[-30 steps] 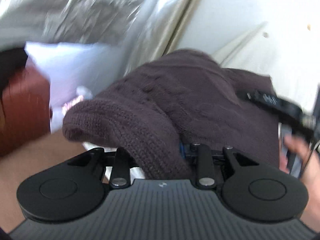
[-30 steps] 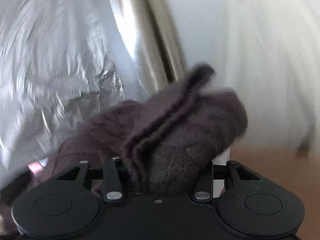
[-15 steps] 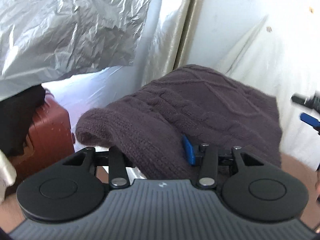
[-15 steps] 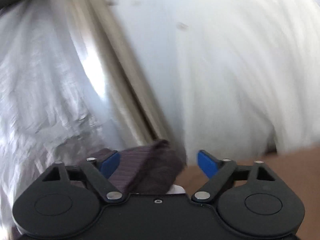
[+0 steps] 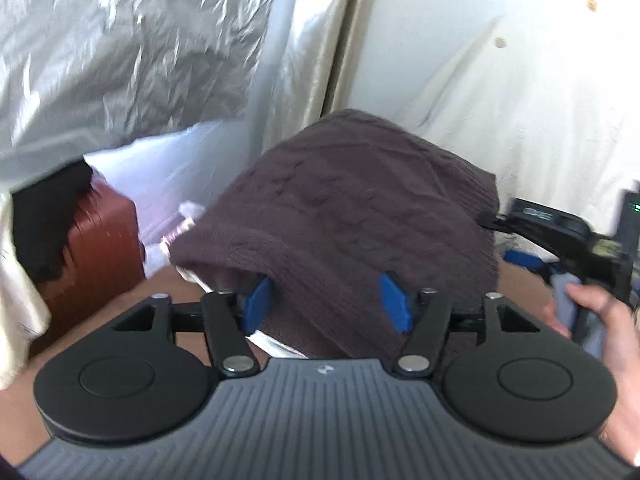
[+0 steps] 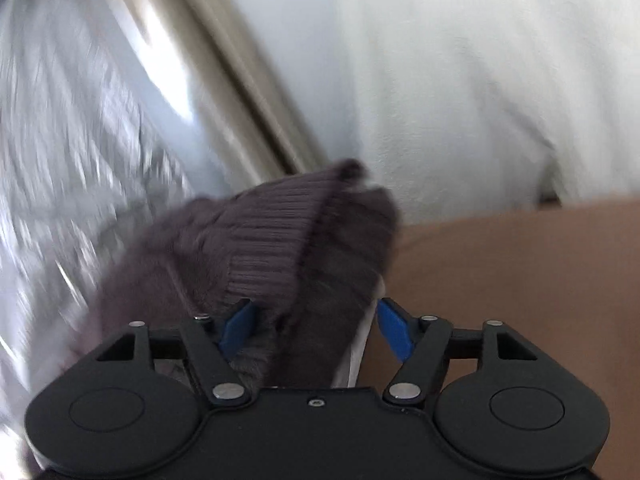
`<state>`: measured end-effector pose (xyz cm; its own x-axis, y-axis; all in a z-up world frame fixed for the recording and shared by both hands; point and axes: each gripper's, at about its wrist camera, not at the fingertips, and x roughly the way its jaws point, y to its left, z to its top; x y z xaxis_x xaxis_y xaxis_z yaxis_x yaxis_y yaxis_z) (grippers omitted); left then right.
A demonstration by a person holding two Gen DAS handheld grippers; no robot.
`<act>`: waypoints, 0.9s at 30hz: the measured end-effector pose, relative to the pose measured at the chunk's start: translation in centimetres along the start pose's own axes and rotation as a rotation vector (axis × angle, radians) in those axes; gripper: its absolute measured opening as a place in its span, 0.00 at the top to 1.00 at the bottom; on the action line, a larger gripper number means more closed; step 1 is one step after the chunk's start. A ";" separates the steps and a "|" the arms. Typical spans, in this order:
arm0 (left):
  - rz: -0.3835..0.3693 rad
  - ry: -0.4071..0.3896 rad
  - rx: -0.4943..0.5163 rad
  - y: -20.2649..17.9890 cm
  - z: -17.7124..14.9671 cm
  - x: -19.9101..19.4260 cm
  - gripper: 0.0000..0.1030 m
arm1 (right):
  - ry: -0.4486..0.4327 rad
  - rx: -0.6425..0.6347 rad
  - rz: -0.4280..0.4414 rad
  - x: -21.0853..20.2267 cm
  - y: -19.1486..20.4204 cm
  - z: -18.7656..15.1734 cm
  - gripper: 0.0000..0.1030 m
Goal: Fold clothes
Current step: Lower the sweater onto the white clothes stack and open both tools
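Note:
A dark brown-purple knitted sweater (image 5: 352,204) lies folded in a heap on the brown surface (image 5: 120,312), with something white under its near edge. My left gripper (image 5: 326,300) is open, its blue pads (image 5: 394,302) spread around the sweater's near edge. My right gripper (image 6: 314,326) is open too, with the sweater's ribbed hem (image 6: 276,236) lying loose between its blue pads (image 6: 394,332). The right gripper and the hand that holds it also show at the right of the left wrist view (image 5: 568,240).
A red-brown suitcase (image 5: 96,240) with dark cloth on it stands at the left. Crinkled silver foil (image 5: 120,48) and pale curtains (image 5: 520,92) hang behind. A white bag (image 5: 160,184) lies beside the sweater. The brown surface (image 6: 520,280) stretches to the right.
Both grippers were shut on the sweater a second ago. The right one opened first, then the left one opened wide. The sweater has settled onto the surface.

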<state>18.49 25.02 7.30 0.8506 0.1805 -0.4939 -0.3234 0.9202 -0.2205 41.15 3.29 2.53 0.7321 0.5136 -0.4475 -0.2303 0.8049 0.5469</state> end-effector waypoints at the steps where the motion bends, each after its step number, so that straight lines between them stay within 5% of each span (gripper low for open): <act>1: 0.005 -0.011 0.012 -0.3 -0.3 -1.1 0.32 | 0.005 0.050 0.004 -2.1 -1.4 -0.8 0.28; 4: 0.026 -0.004 0.046 -1.6 -1.7 -4.3 0.19 | 0.049 -0.089 0.035 -9.2 -1.9 -5.5 0.26; 7: 0.022 0.046 0.097 -3.0 -3.7 -7.0 0.17 | -0.030 -0.282 -0.005 -16.7 -0.8 -10.5 0.15; 12: -0.007 0.071 0.141 -4.7 -5.2 -11.1 0.17 | -0.045 -0.393 -0.060 -23.6 0.8 -11.9 0.15; 15: -0.091 0.002 0.097 -5.3 -5.9 -14.5 0.02 | -0.063 -0.417 -0.138 -27.1 1.3 -12.3 0.15; 21: -0.105 0.076 0.175 -7.7 -8.2 -17.1 0.02 | -0.032 -0.268 -0.190 -33.3 1.1 -12.6 0.13; 27: -0.131 0.158 0.216 -9.7 -10.8 -19.1 0.00 | -0.032 -0.286 -0.305 -38.0 0.1 -14.3 0.13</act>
<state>0.88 8.90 9.80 0.7989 0.0146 -0.6013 -0.1049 0.9878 -0.1154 4.16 -11.87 9.45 0.8129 0.2330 -0.5338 -0.1651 0.9711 0.1724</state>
